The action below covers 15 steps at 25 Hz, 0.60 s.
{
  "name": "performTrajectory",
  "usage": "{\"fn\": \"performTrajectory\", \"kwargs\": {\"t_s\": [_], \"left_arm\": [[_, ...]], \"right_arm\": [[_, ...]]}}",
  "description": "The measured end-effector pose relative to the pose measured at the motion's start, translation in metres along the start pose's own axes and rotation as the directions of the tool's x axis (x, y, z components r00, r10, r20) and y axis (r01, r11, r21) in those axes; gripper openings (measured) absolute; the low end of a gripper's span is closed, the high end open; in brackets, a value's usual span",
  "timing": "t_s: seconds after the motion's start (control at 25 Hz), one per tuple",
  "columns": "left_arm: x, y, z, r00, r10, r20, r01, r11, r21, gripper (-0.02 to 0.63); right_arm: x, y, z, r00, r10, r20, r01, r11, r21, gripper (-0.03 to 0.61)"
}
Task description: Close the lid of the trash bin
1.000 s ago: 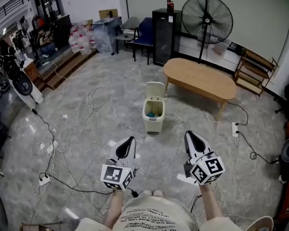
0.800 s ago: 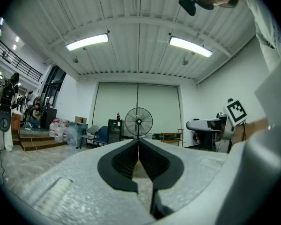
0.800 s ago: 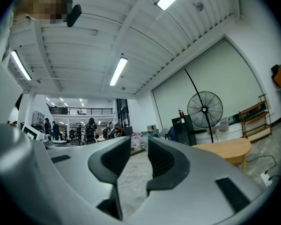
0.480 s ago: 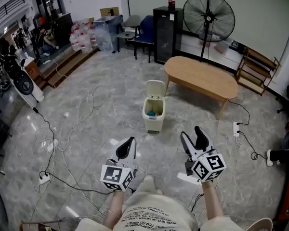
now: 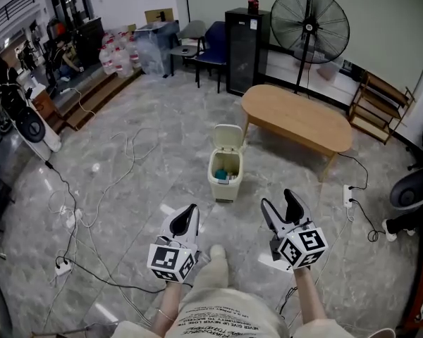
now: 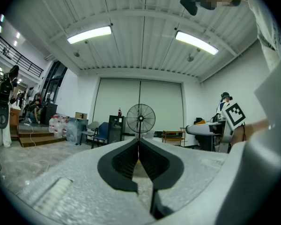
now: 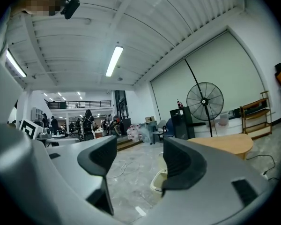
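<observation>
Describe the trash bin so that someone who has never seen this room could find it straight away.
Start at the oval wooden table in the middle of the grey stone floor. Off its left end in the head view stands the trash bin, a small cream box on its own. Its lid stands open at the back, and nothing else nearby is so small and cream.

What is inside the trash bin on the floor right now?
The lid stands raised, so the trash bin is open from above. Some teal rubbish shows inside, too small to identify. Anything deeper is hidden by the bin's walls.
</observation>
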<state>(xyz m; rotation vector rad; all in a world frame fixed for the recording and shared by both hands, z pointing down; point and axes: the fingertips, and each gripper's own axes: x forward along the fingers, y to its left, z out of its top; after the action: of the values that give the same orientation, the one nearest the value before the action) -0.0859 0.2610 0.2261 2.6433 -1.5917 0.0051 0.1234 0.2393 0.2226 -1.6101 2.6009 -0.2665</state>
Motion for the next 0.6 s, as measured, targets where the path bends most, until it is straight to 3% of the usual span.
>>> {"fn": "performTrajectory", "kwargs": {"t_s": [0.6], "left_arm": [[0.154,0.103,0.017,1.0,-0.008,-0.002,0.008,1.0,-0.026,0.023]], "right_arm": [[0.171,-0.05,0.024,0.999,0.042,-0.021,-0.042,0.999,-0.004,0.291]]}}
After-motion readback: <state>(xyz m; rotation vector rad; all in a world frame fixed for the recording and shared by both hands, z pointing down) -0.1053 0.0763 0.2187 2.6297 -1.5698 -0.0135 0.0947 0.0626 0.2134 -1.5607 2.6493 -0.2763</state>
